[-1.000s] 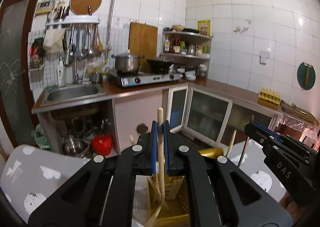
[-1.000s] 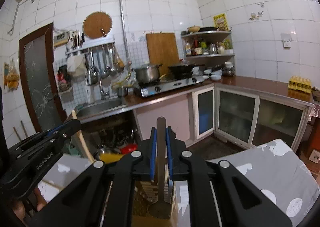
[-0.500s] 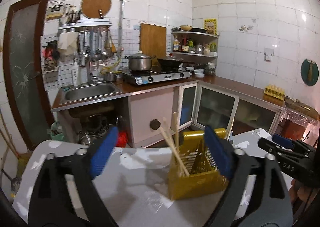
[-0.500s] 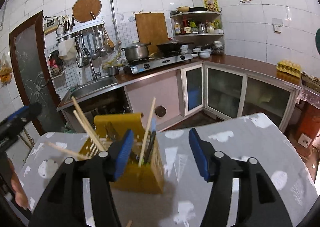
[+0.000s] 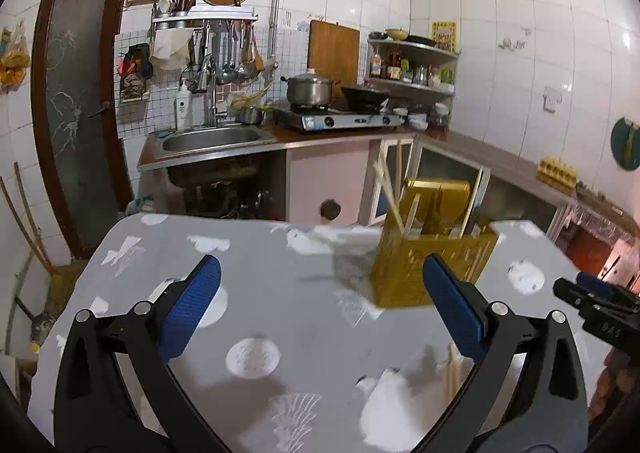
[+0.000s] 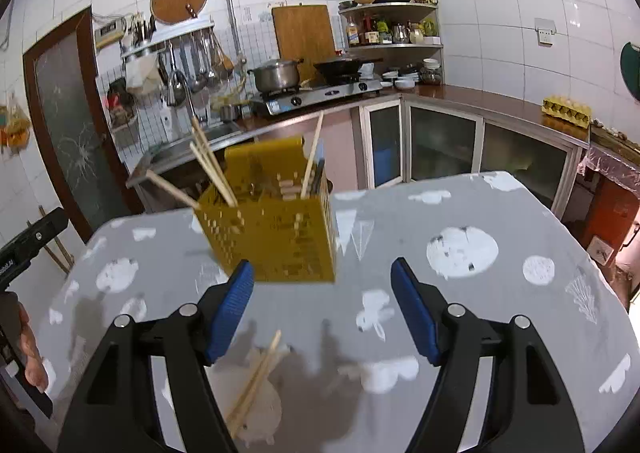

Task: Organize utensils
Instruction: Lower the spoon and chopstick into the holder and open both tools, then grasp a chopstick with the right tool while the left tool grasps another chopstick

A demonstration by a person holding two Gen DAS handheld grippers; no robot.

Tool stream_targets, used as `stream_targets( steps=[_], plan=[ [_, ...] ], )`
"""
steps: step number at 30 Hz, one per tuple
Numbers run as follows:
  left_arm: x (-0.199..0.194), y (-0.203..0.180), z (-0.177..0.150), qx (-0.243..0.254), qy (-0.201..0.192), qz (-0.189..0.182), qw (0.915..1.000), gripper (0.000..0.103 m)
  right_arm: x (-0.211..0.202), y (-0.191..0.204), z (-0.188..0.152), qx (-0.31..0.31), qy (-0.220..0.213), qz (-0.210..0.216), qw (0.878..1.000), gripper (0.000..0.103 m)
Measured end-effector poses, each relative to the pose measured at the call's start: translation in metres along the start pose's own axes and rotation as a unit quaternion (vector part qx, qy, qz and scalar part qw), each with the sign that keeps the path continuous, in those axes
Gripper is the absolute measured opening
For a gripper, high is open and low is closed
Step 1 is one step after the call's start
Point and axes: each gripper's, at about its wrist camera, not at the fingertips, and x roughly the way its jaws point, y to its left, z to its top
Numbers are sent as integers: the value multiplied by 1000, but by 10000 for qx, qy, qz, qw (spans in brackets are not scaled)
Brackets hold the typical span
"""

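With both grippers standing open and empty, the step in hand looks like fetching the next loose chopsticks. The left gripper [image 5: 320, 305] has just been opening its jaws to their widest, with only bare tablecloth [image 5: 256, 285] between them. The right gripper [image 6: 322, 305] has also just been opening, a little less wide, and nothing sits between its pads either.

The yellow basket [image 6: 276, 237] stands on the far middle of the table, already holding several chopsticks [image 6: 212, 169] that lean out over its rim. A loose pair of chopsticks [image 6: 256, 377] lies on the cloth at the near edge, just left of the right gripper's left finger; the left wrist view shows the same pair [image 5: 454, 369] low at its right.

To do this well, the right gripper probably needs to shift left and dip, so the pads straddle the sticks across their length. Closing near the middle should keep them from tipping. Blur makes their exact lie uncertain.
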Motion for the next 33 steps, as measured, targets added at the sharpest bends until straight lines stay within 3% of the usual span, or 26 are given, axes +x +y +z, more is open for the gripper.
stream_targets(
  steps=[10, 16, 22, 30, 33],
  plan=[
    [22, 15, -61, 169, 586, 88, 9981, 98, 32, 7, -60, 151, 714, -235, 9971, 70],
    [42, 26, -87, 287, 948, 176, 9949, 98, 62, 23, -79, 164, 1107, -320, 9932, 69],
    [56, 41, -101, 89, 1156, 231, 9930, 98, 97, 38, -75, 214, 1297, -360, 9907, 58],
    [65, 48, -106, -13, 1314, 252, 9910, 98, 132, 56, -71, 130, 1531, -492, 9869, 35],
    [67, 46, -106, -38, 1404, 221, 9898, 98, 138, 61, -70, 52, 1572, -592, 9858, 18]
  ],
)
